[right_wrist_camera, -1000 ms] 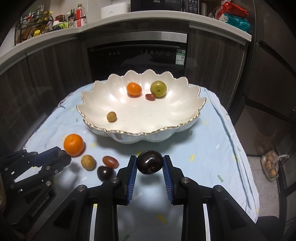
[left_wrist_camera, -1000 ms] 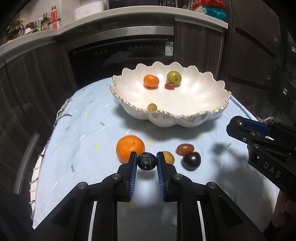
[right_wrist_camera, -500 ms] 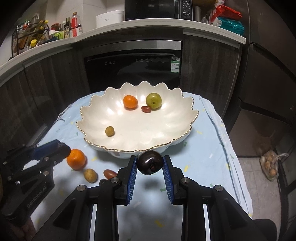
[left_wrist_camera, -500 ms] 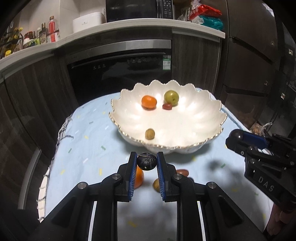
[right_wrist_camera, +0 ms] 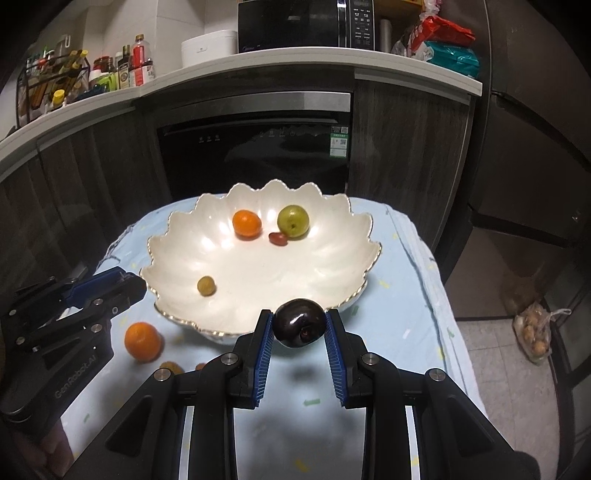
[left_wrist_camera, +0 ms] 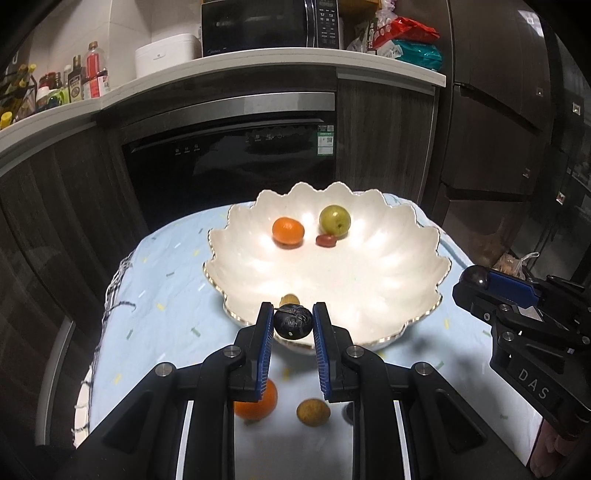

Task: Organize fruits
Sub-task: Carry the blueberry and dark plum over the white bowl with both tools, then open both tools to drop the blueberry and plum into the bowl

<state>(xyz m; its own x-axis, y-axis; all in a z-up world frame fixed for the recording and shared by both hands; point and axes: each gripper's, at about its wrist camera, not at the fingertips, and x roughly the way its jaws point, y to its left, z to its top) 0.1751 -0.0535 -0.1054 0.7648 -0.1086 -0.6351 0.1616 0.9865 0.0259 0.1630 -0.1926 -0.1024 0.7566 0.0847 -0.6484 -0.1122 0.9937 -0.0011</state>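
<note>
My left gripper [left_wrist_camera: 293, 325] is shut on a small wrinkled dark fruit [left_wrist_camera: 293, 322], held above the near rim of the white scalloped bowl [left_wrist_camera: 388, 291]. My right gripper [right_wrist_camera: 299, 329] is shut on a glossy dark plum [right_wrist_camera: 300, 328], also raised at the bowl's near rim [right_wrist_camera: 177, 317]. Inside the bowl lie a small orange [right_wrist_camera: 246, 223], a green fruit [right_wrist_camera: 293, 222], a red date [right_wrist_camera: 277, 239] and a small yellowish fruit [right_wrist_camera: 206, 285]. On the light blue cloth in front sit a bigger orange [left_wrist_camera: 258, 404] and a tan round fruit [left_wrist_camera: 313, 411].
The table's cloth [right_wrist_camera: 402, 302] ends at edges left and right. Behind it stand a dark oven front [left_wrist_camera: 236, 162] and a counter with bottles [right_wrist_camera: 129, 70] and a microwave [left_wrist_camera: 266, 22]. A bag of produce [right_wrist_camera: 535, 332] lies on the floor at right.
Both grippers have risen with their fruits and moved toward the bowl. The loose fruits on the cloth now sit lower in both views, partly hidden behind the fingers.
</note>
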